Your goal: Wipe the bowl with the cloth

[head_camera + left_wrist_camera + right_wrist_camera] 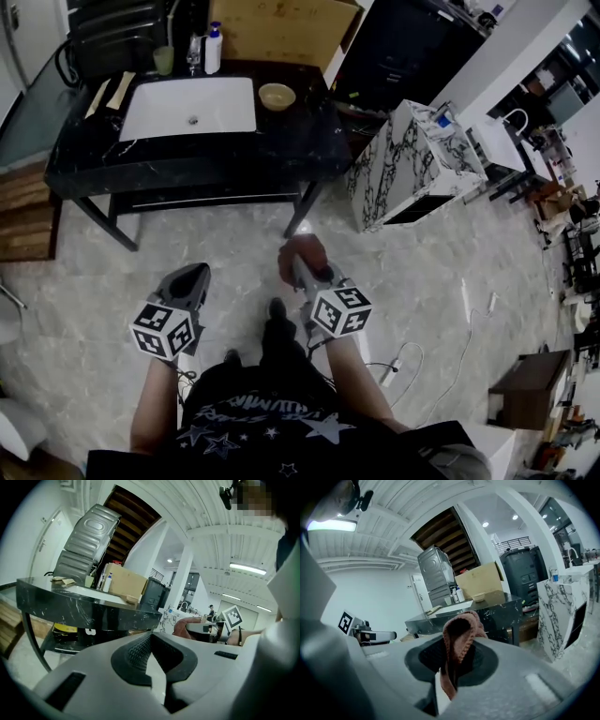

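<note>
The bowl (277, 96) stands upright on the black counter (187, 159), just beside the right edge of the white sink (187, 108). As far as the head view shows, it is empty. The cloth (302, 253), a reddish-brown knitted one, is not near it. It is clamped between the jaws of the right gripper (305, 270), with a loop standing above the pads and a tail hanging below. The left gripper (190, 281) has its jaws together, with nothing between them. Both grippers are in front of the person, well apart from the counter, and point a little downward toward it.

The step in hand appears to be bringing the cloth to the bowl; the wiping is not yet begun. To do it well, the right gripper should probably come to the bowl from above, so that the soft loop of cloth meets the inner wall and not the hard jaw tips. The bowl looks light and sits free on the smooth stone, so a sideways push may slide or tip it. The left gripper likely needs to open and take the rim, or to rest against the outer wall, before any stroke. Only a small part of the cloth sticks out, so short and gentle strokes seem wiser. The soap bottle (214, 49) and the green cup (164, 60) behind the sink stand apart from the bowl and should not disturb.
</note>
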`<state>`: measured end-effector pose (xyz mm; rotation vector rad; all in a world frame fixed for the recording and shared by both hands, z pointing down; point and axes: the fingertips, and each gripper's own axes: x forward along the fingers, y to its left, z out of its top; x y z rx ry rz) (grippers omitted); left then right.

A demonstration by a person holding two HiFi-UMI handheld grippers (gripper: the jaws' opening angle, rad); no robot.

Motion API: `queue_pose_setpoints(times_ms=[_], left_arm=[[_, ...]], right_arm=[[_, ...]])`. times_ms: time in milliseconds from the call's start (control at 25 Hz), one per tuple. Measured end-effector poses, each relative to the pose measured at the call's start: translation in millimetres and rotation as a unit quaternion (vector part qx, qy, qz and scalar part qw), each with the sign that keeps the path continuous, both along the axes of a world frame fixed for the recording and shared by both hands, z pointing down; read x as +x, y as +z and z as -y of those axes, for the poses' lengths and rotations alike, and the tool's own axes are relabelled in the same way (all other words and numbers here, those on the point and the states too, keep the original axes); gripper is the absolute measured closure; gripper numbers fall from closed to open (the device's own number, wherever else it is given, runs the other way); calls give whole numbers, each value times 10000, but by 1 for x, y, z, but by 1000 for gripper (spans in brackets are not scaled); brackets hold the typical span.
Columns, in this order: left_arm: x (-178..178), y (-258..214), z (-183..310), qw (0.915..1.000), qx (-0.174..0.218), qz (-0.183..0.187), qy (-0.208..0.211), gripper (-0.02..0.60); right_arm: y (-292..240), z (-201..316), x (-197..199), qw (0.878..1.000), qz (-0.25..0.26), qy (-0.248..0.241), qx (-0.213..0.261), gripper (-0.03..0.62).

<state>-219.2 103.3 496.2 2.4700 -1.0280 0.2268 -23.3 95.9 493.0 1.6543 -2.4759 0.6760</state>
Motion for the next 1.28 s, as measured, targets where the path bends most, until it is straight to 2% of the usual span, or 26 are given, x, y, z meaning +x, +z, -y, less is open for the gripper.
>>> queue_pose_setpoints(times_ms=[240, 520, 880, 1280], left_arm=[[30, -7, 44, 9991, 79, 128, -394, 574], [86, -15, 89, 9981, 140, 204, -570, 574], [140, -22, 131, 9962, 224, 240, -808, 574], [162, -28, 164, 9951, 80, 343, -923, 574]], right_arm=[[-3, 65, 19, 9984, 168, -534, 122, 543], [-20, 125, 72, 9965, 232, -745, 295, 543], [-20, 164, 131, 9943, 211, -987, 335, 543], [-11, 195, 151, 9927, 205, -1167, 224, 543]])
